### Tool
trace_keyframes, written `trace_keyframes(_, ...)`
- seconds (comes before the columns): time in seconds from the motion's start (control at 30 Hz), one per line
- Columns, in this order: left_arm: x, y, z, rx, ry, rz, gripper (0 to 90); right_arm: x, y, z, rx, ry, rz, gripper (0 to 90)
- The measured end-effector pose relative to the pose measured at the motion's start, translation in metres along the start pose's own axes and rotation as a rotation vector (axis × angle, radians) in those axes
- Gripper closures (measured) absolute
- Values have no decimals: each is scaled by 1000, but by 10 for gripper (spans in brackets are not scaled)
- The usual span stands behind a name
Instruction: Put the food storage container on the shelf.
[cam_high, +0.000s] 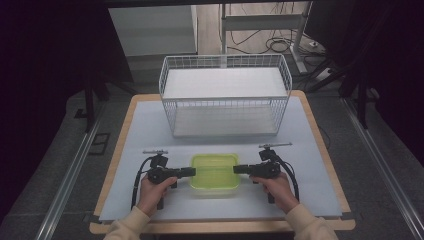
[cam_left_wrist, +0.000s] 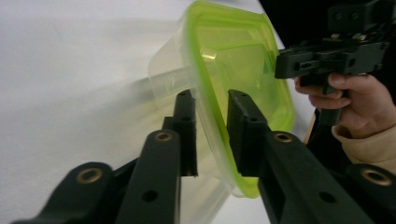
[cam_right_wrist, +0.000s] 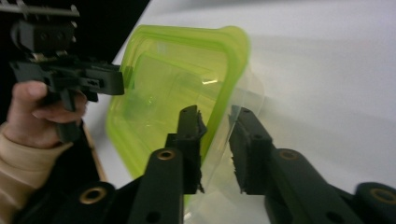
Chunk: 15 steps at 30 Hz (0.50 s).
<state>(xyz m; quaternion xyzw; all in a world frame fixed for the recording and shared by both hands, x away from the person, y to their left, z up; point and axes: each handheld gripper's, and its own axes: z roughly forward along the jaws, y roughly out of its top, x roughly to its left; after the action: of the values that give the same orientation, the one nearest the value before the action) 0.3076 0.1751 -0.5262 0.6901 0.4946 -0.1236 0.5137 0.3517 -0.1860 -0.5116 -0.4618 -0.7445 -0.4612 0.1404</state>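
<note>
A clear food container (cam_high: 214, 172) with a lime-green lid lies on the white mat near the table's front edge. My left gripper (cam_high: 194, 172) comes in level from the left. In the left gripper view its jaws (cam_left_wrist: 211, 95) stand on either side of the lid's rim (cam_left_wrist: 210, 130), closed on it. My right gripper (cam_high: 235, 169) comes in level from the right. In the right gripper view its jaws (cam_right_wrist: 215, 112) clamp the opposite rim (cam_right_wrist: 215, 126), one above the lid and one under the clear lip. Each gripper is held by a hand.
A white wire basket (cam_high: 225, 112) with a white sheet inside stands at the back of the table, beyond the container. The white mat (cam_high: 145, 130) covers a wooden tabletop. Cables trail from both grippers toward the front edge.
</note>
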Motion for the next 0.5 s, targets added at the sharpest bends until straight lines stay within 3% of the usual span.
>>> trace_keyframes(0.2, -13, -1, -3, -13, 29, 73, 810, 5, -1, -9, -34, 1, 10, 812)
trace_keyframes(0.5, -18, 0, -8, -34, 3, 68, 814, 15, -2, -18, -72, 5, -22, 812)
